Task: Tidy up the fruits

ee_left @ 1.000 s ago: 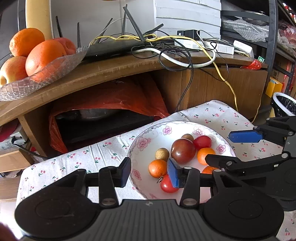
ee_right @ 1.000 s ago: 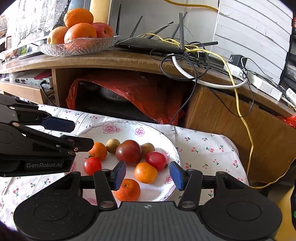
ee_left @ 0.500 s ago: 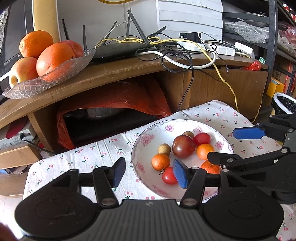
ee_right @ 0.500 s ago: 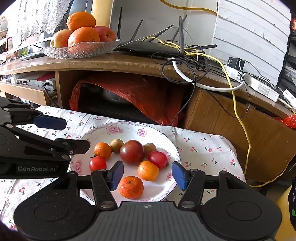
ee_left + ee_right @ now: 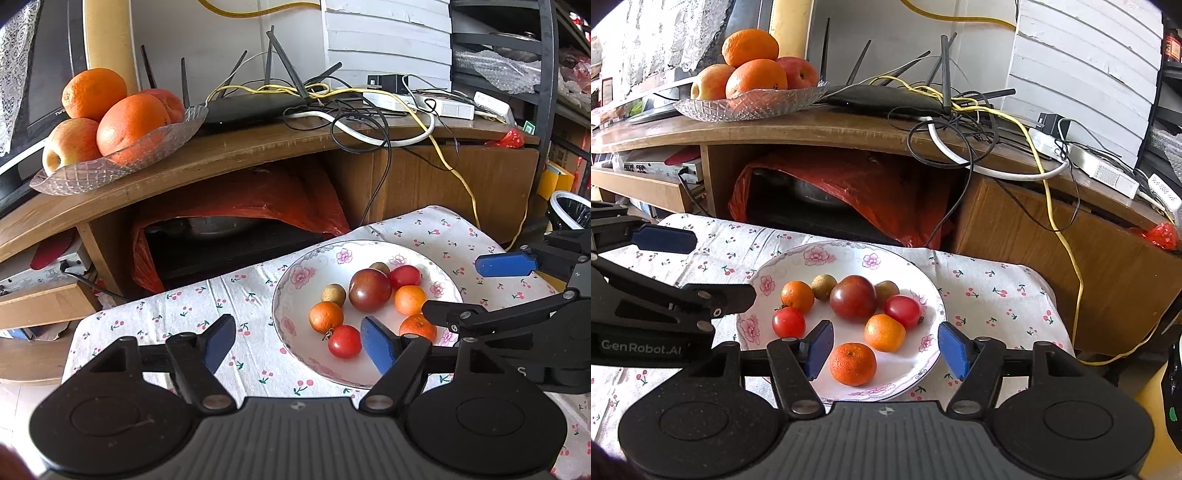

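Note:
A flowered white plate (image 5: 291,280) (image 5: 764,273) sits on the cherry-print cloth. It holds a big dark-red tomato (image 5: 369,290) (image 5: 853,297), small red tomatoes, mandarins and two small brown fruits. My left gripper (image 5: 298,345) hovers over the plate's near-left rim, jaws opening, with nothing between the pads. A red tomato (image 5: 344,341) lies just beyond its right pad. My right gripper (image 5: 886,349) hangs above the plate's near edge, jaws opening too, with a mandarin (image 5: 852,363) under the gap, untouched. Each view shows the other gripper at its side edge.
A glass dish (image 5: 110,166) (image 5: 746,107) of oranges and apples stands on the wooden cabinet top behind. Routers and tangled cables (image 5: 351,107) lie beside it. A red plastic bag (image 5: 258,206) fills the compartment below. A bin (image 5: 570,212) stands far right.
Both grippers' jaws have spread wider. The left gripper has drawn back slightly from the plate, so the plate looks smaller and further right in its view. The fruits have not moved.

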### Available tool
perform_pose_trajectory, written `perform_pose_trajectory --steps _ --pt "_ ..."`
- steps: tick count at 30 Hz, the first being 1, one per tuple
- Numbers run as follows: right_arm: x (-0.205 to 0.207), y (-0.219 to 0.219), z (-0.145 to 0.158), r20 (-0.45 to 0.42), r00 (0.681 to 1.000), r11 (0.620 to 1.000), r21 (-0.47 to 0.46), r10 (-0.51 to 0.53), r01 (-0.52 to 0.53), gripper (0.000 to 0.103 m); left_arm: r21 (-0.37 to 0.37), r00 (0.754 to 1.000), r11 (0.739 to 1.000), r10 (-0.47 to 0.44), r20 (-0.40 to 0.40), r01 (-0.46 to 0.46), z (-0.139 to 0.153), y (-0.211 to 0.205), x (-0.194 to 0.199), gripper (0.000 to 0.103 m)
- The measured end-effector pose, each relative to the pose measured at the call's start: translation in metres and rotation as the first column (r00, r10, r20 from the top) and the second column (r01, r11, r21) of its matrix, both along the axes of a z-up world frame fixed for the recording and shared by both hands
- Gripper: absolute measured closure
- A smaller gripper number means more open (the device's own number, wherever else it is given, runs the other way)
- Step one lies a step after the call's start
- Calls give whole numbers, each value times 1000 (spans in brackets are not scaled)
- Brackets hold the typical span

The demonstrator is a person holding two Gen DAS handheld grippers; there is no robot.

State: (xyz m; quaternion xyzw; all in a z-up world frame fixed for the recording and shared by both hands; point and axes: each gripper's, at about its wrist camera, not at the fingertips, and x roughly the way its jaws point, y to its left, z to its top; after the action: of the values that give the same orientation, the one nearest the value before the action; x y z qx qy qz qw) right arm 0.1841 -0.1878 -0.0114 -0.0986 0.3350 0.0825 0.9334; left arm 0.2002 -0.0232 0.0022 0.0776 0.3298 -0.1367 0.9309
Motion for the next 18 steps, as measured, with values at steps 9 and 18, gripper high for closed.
perform_pose_trajectory --steps 9,18 --pt "-10 -4 3 -11 1000 1000 20 -19 19 44 5 1000 1000 17 16 -17 4 -1 -14 9" --pt "-29 -12 5 -22 998 998 36 -59 60 43 37 999 998 46 25 -47 4 -7 -33 0"
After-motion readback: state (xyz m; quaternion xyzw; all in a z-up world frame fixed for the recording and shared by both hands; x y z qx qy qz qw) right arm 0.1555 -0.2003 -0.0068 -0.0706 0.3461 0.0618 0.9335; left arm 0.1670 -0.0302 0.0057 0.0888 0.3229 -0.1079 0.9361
